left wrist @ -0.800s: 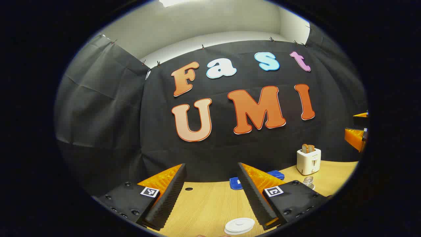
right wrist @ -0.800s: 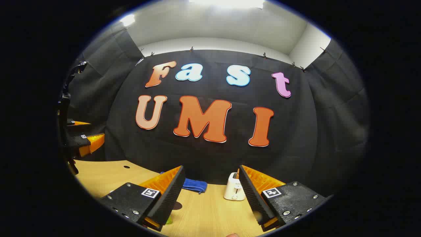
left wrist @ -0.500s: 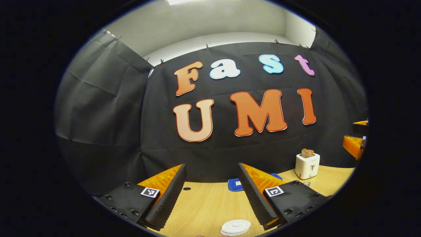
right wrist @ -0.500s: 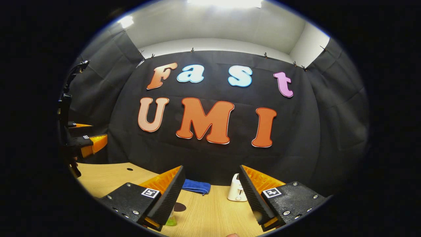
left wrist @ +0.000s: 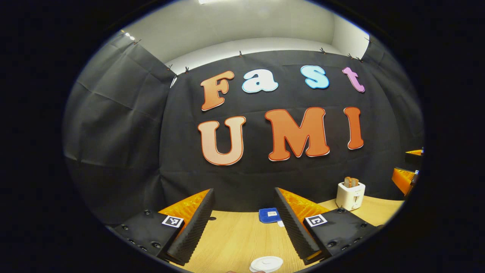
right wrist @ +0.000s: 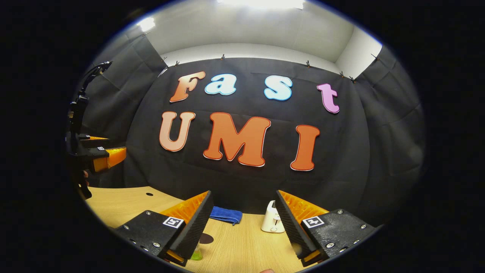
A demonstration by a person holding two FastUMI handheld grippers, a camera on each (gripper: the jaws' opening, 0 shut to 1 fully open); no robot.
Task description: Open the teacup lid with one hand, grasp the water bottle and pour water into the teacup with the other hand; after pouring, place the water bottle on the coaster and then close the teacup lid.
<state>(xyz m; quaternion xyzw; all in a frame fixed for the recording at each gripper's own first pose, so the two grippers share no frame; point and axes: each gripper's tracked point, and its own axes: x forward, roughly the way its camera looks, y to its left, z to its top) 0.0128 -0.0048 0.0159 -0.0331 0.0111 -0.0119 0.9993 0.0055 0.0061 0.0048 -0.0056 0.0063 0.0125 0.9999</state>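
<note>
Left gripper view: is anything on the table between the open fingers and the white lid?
Nothing visible. The left gripper is open, and the white lid lies low between its fingers on bare table. The blue cloth and toaster sit farther back, out of the path.

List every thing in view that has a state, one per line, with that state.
left gripper: open, holding nothing, above the table.
right gripper: open, holding nothing.
teacup lid: white, below the left gripper, at the view's bottom edge.
toaster: upright, bread in its slots.
blue cloth: folded, flat on the table.
coaster: dark, bare, partly hidden by a finger.
</note>
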